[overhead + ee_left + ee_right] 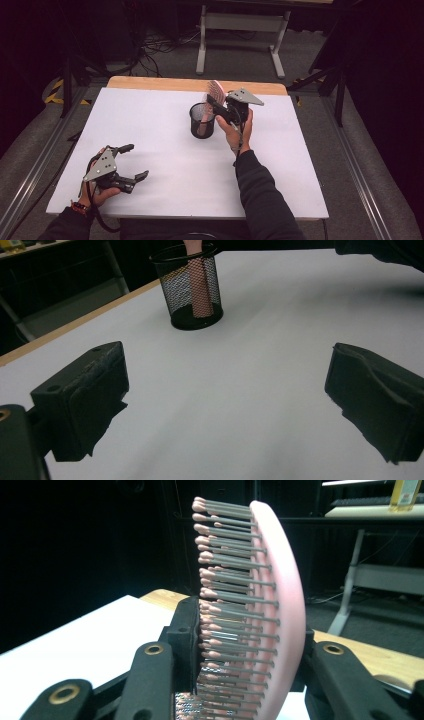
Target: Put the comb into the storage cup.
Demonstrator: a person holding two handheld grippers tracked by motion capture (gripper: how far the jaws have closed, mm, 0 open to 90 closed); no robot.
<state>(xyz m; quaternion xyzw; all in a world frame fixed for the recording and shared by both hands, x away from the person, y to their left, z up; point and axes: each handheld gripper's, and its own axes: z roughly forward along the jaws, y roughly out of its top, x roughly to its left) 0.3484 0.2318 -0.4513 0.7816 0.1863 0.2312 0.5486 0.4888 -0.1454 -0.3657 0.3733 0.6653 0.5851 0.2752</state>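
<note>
Placing a pink hairbrush (280, 605) into the mesh cup (202, 121): right gripper (220, 107) fingers clamp its head, handle already inside; release remains. Left gripper (134, 161) fingers apart, empty, above the worktop (165, 155).

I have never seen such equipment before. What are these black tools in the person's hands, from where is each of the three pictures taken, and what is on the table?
A person sits at a white table and holds a hand-held gripper in each hand: a tool with two black jaws that close like tongs. The high view looks down from above the person. The other two pictures come from small cameras riding on each tool and looking along its jaws.

On the table stands a black mesh cup. The right hand-held gripper is closed on a pink hairbrush, one jaw on its bristles and one on its back, with the handle down inside the cup. The left hand-held gripper is open and holds nothing, low over the table's near left part.
</note>
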